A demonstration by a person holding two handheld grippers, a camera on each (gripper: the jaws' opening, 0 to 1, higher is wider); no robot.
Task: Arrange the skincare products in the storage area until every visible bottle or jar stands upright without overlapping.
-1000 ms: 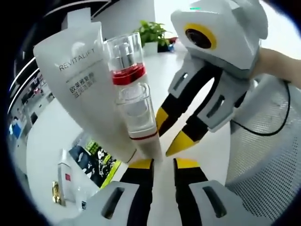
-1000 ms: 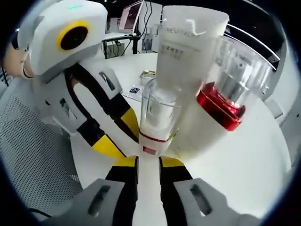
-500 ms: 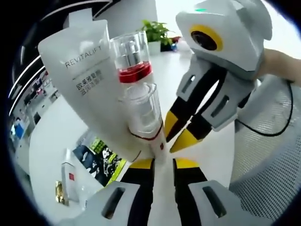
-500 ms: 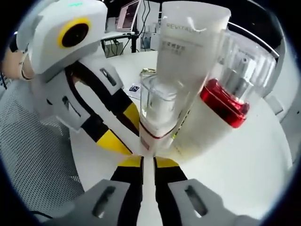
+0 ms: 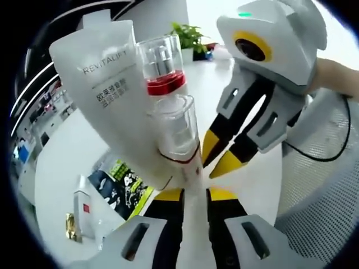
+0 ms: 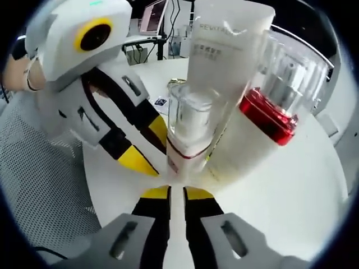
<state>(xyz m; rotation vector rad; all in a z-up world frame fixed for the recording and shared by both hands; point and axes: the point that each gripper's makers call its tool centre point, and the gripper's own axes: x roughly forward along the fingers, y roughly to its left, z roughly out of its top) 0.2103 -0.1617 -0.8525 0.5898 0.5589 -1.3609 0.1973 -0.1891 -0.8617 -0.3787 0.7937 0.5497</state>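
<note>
Standing upright: tube [image 5: 106, 95], red-banded pump bottle [image 5: 162, 73] and clear-capped bottle [image 5: 176, 140], clustered just ahead of both grippers; in the right gripper view the same tube [image 6: 224, 67], red-banded pump bottle [image 6: 280, 95] and clear-capped bottle [image 6: 190, 129] stand on the table.
Spacing: the three look tightly bunched, each partly hiding another; whether they touch cannot be told.
Left gripper [image 5: 195, 196]: jaws set a narrow gap apart with the clear-capped bottle's white base between or just past the tips; whether they grip it cannot be told.
Right gripper [image 6: 177, 193]: jaws almost closed, tips just short of the clear-capped bottle's base, holding nothing that shows; seen from the left gripper view [image 5: 216, 162] its yellow tips sit just beside that bottle.
Done so far (judged): these three items are upright.
Left to do (judged): a small white box [image 5: 78, 204] and a gold-topped item [image 5: 67, 230] lie down-left of the left gripper, near a printed card [image 5: 118, 188]; they appear flat and may need standing up.
Surface: white table [image 6: 291, 185], smooth and glossy.
Mesh: white perforated panel [image 5: 320, 185] to the right of the left gripper; its purpose is unclear.
Room: a plant [image 5: 188, 36] beyond the table; desks and a monitor [image 6: 154, 19] past the right gripper.
</note>
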